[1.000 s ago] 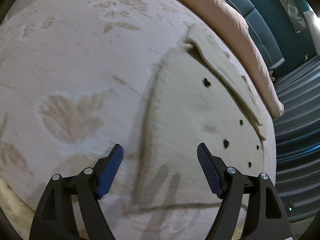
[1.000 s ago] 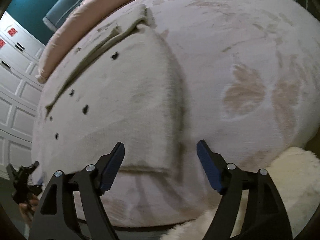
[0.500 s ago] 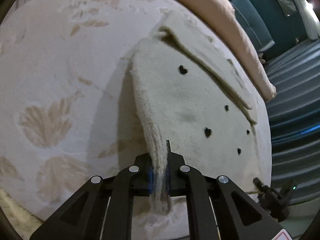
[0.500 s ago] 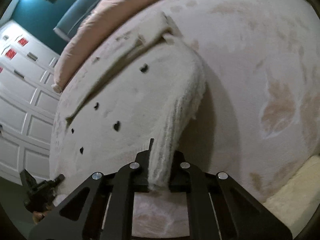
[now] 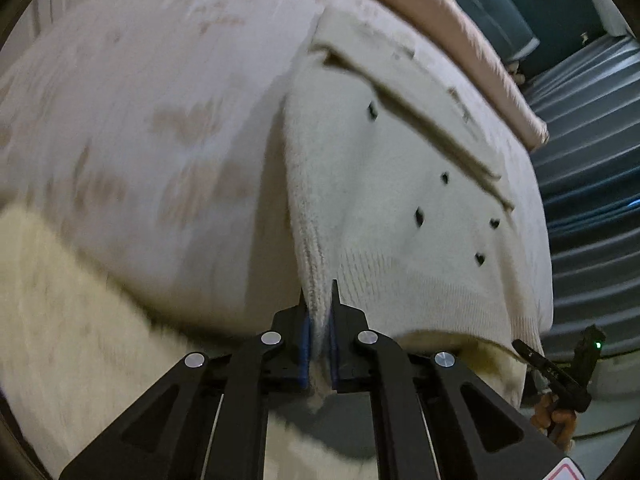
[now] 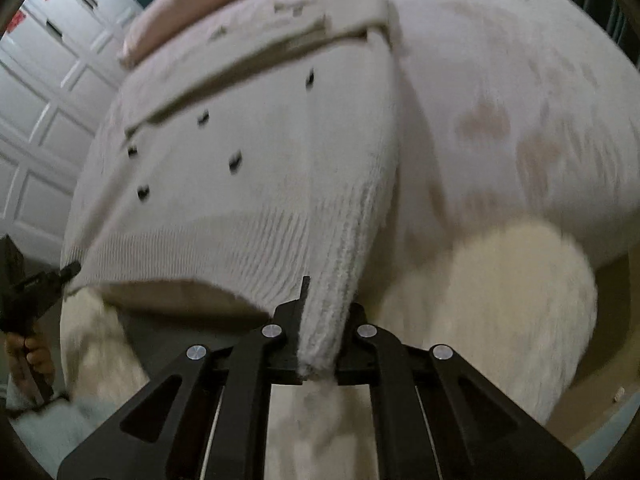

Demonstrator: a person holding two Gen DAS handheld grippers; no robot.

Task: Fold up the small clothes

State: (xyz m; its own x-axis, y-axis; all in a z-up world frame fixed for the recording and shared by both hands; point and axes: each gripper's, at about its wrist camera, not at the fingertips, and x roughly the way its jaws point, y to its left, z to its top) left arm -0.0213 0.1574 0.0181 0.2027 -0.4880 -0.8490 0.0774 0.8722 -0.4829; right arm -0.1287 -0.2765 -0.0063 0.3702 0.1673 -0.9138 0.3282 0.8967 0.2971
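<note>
Pale patterned bedding [image 5: 140, 128] carries the cream sweater [image 5: 400, 200], which lies before the pink pillow [image 5: 460, 40]. From the left wrist, the left gripper [image 5: 319, 312] pinches the sweater's near corner. From the right wrist, the right gripper [image 6: 324, 316] pinches its opposite near corner, white cupboard doors [image 6: 36, 92] beyond.

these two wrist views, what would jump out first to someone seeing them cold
First, the cream knitted sweater with small black hearts, spread over the pale patterned bedspread, its hem lifted at both lower corners. The left gripper is shut on one corner and the right gripper on the other. Next, the fluffy cream rug below the bed edge.
</note>
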